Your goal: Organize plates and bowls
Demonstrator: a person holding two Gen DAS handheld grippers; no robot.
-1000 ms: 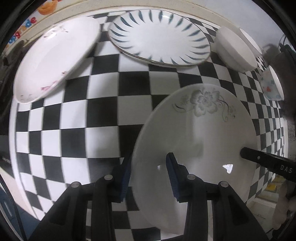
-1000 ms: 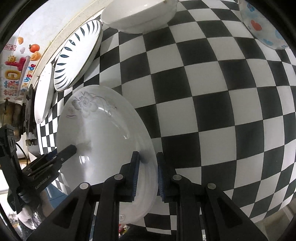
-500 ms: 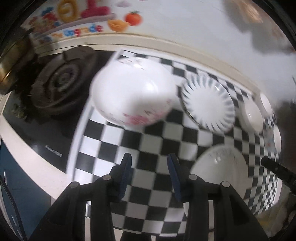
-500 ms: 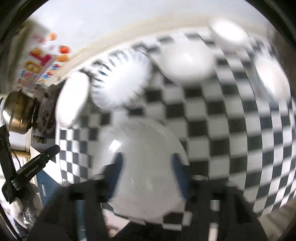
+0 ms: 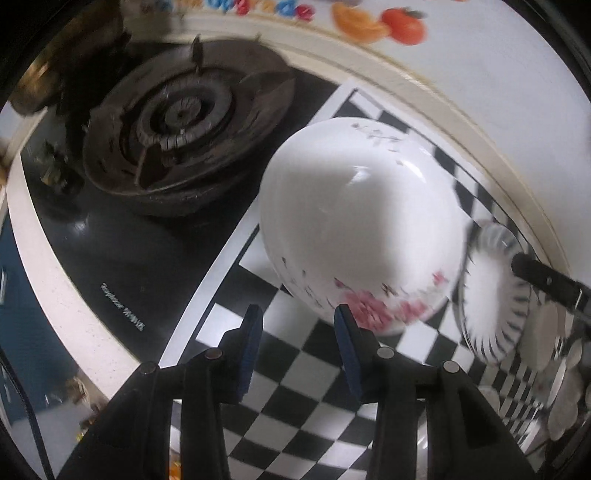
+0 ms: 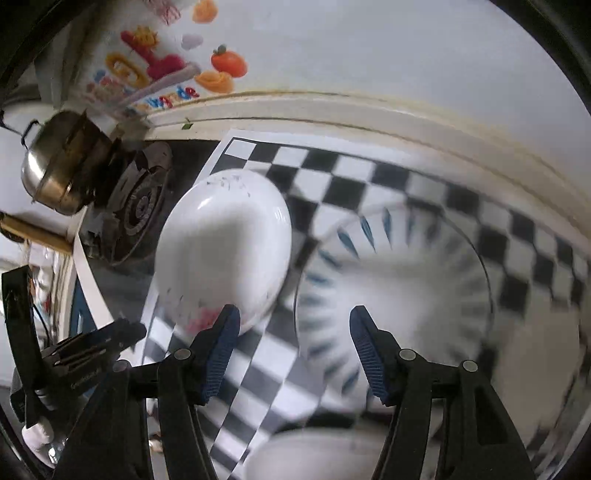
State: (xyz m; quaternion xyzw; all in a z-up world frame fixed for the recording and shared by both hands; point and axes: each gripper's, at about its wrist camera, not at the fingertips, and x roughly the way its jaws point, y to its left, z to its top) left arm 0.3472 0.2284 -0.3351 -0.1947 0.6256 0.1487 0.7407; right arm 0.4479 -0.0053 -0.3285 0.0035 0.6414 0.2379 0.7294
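A white plate with pink flowers [image 5: 362, 229] lies on the checkered mat [image 5: 295, 373] beside the stove. My left gripper [image 5: 300, 334] hovers just in front of its near rim, open, with only mat between the pads. To its right lies a blue-striped plate [image 5: 491, 295], with the right gripper's finger [image 5: 546, 280] over it. In the right wrist view my right gripper [image 6: 293, 332] is open wide and empty, between the pink-flowered plate [image 6: 221, 251] and the blurred striped plate [image 6: 395, 284]. Another white plate [image 6: 314, 454] shows under it.
A black gas burner [image 5: 177, 125] sits left of the mat. A steel pot [image 6: 55, 166] stands behind it. The wall with fruit stickers [image 5: 384, 26] runs along the back. Blurred white bowls [image 5: 543, 332] crowd the far right. The left gripper [image 6: 92, 350] is at lower left.
Both grippers have left the rim of the grey-flowered plate and swung toward the stove end. The right jaws, shut on that rim a second ago, now stand wide apart.
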